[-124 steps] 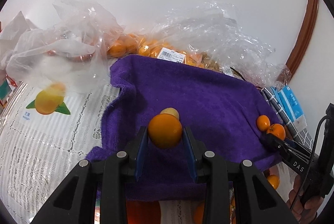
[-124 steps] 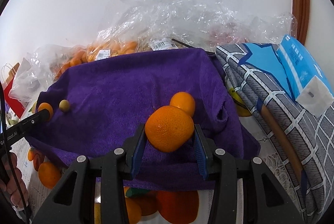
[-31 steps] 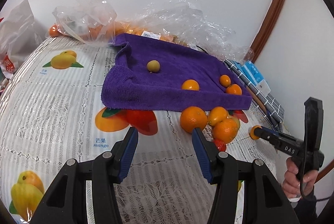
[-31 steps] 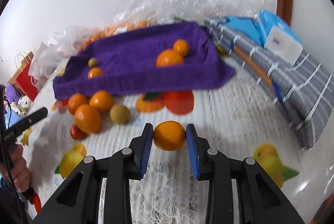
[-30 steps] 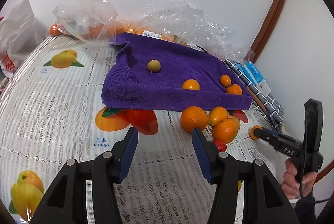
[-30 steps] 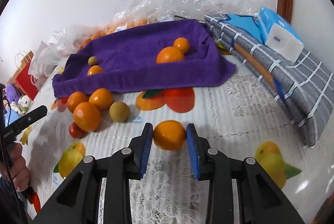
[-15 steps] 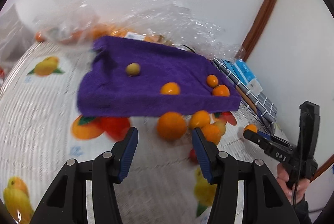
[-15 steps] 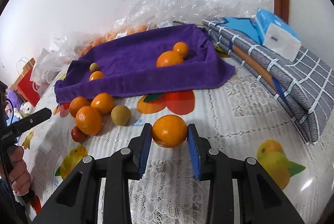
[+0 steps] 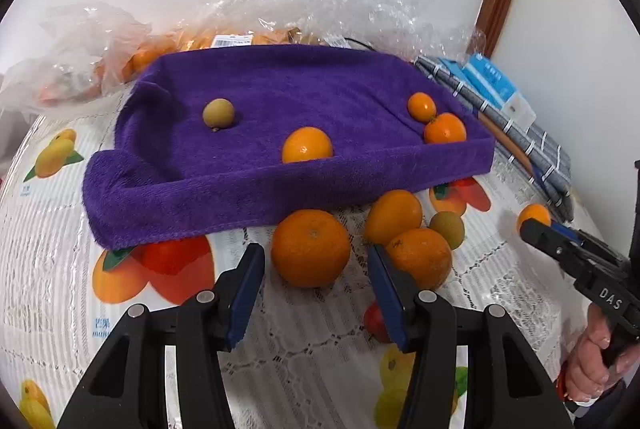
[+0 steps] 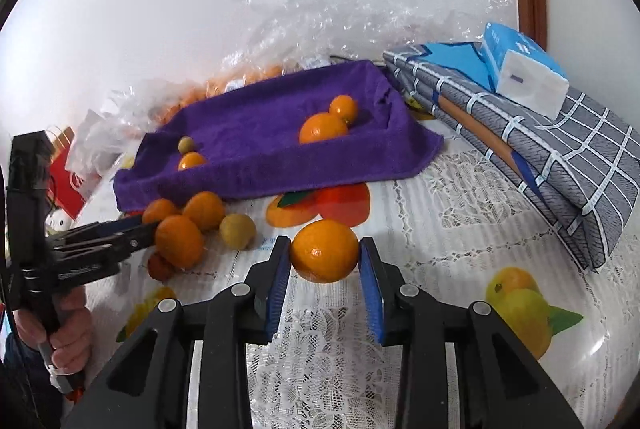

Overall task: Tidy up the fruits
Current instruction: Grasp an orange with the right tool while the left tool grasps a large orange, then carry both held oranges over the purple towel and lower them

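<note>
four fruits already lie on the purple towel point(image 9: 256, 153): a greenish one point(image 9: 218, 113) to the left, an orange point(image 9: 307, 145) in the middle, and two small ones point(image 9: 434, 119) at the right end. the rest sit in a cluster on the table point(image 9: 52, 269) just in front of the towel's near edge, so the sorting looks only partly done.

on the left, the left gripper point(image 9: 316, 279) hangs low over the table with its jaws partly open, straddling the big orange point(image 9: 311, 248) at the cluster's left edge; the pads do not appear to press it yet, and its right pad sits close to a neighbouring orange point(image 9: 420, 256). the step in hand looks like a pick-up, and the next move calls for closing squarely on that fruit without nudging the neighbour.

on the right, the right gripper point(image 10: 324, 271) stands narrow, clamped on a small orange point(image 10: 325, 256) held just over the lace cloth. its next move is likely a carry forward to the towel's right end.
</note>
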The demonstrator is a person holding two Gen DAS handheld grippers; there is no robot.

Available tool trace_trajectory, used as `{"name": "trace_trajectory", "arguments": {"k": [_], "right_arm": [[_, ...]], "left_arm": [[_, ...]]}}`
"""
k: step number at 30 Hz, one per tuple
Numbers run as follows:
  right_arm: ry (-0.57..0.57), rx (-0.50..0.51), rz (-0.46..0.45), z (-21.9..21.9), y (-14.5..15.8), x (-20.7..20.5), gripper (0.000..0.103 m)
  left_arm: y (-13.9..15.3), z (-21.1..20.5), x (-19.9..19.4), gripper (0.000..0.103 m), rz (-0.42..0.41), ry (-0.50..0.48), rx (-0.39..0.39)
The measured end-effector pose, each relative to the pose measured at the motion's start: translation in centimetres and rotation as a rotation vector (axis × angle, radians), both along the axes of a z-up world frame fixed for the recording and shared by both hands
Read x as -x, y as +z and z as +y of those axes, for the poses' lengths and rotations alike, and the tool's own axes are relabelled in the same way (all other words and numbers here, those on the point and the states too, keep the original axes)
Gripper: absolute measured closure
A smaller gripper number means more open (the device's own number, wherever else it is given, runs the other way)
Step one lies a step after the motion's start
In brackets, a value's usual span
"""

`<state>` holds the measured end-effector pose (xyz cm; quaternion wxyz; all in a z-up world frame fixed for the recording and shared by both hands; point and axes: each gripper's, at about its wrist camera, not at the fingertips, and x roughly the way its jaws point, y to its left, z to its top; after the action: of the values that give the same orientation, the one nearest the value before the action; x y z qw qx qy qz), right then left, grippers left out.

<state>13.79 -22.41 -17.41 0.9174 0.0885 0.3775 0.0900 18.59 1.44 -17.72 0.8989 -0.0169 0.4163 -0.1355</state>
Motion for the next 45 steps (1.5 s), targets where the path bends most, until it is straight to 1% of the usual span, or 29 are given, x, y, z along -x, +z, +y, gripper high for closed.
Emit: {"name": "trace_trajectory", "arguments": {"k": [1,2,3,5,6,7,8,9,11,25,32,38,41,43,45], "right_arm": [[0.003,-0.002,0.004,0.0,0.0,-0.1,0.069],[0.005,-0.001,0.008,0.1,-0.1,-0.2,0.069],[0.005,0.001,0.005,0.1,0.0,-0.1,0.069],[0.007,-0.001,-0.002,0.1,0.1,-0.1,0.069],[0.006,-0.001,-0.003,0.1,0.1,-0.1,0.069],[0.005,-0.002,-0.003,0.1,0.1,-0.1,0.069],[0.005,-0.004,-0.003,0.0,0.1,-0.1,0.069],[0.003,-0.006,-0.005,0.0,0.1,-0.1,0.069],[-0.001,-0.006,-0.011,-0.1,0.1,0.1,0.069],[-0.027,0.015,-0.005,-0.1,0.0,0.0,0.069],[-0.036,0.003,-0.006,-0.3,0.0,0.0,0.069],[-0.031,0.004,-0.010,-0.3,0.1,0.1,0.069],[-0.052,-0.002,-0.019,-0.6,0.3,0.3,0.069],[-0.057,-0.028,-0.030,-1.1,0.4,0.5,0.069],[-0.061,-0.022,-0.027,-1.2,0.4,0.5,0.069]], "left_arm": [[-0.1,-0.1,-0.2,0.058,0.010,0.000,-0.004],[-0.2,0.0,-0.2,0.065,0.012,0.008,-0.007],[-0.2,0.1,-0.2,0.065,0.012,0.005,0.006],[0.0,0.8,0.0,0.065,0.006,-0.012,0.076],[0.3,1.2,0.4,0.065,-0.015,-0.029,0.126],[0.8,2.0,1.0,0.065,-0.056,-0.050,0.199],[1.1,2.6,1.6,0.065,-0.089,-0.048,0.245],[1.3,2.9,1.8,0.065,-0.106,-0.038,0.259],[1.4,3.3,2.1,0.065,-0.122,-0.007,0.262],[1.6,3.3,1.9,0.065,-0.136,0.011,0.245],[2.2,3.3,2.5,0.065,-0.188,0.017,0.239],[2.7,3.3,2.8,0.065,-0.214,0.028,0.242],[2.8,3.3,2.9,0.065,-0.221,0.032,0.247],[3.0,3.3,3.0,0.065,-0.223,0.036,0.250],[3.3,3.5,3.1,0.065,-0.236,0.042,0.255]]}}
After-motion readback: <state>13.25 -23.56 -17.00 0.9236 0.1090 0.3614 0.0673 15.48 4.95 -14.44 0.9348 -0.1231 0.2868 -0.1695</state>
